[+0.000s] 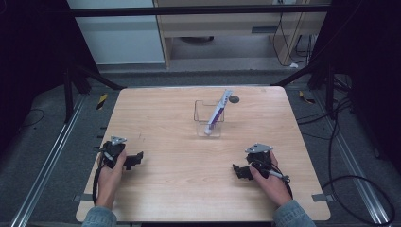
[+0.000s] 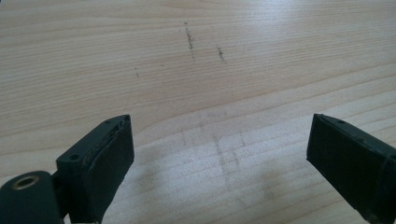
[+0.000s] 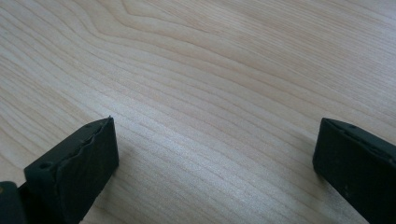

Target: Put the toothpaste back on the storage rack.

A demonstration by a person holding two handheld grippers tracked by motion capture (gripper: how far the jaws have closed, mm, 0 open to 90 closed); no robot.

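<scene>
On the worktop (image 1: 189, 161): one tube (image 1: 217, 112), one clear box (image 1: 208, 119), my two claws.
From above I see the tube leaning in the box at centre, well apart from both; left claw (image 2: 219, 154) and right claw (image 3: 215, 158) released over bare wood.

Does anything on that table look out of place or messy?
Hardly. A tube leans askew in the clear container, its top past the rim. Faint dark scuff marks streak the wooden table. Both the left gripper and right gripper rest open, holding nothing.
</scene>
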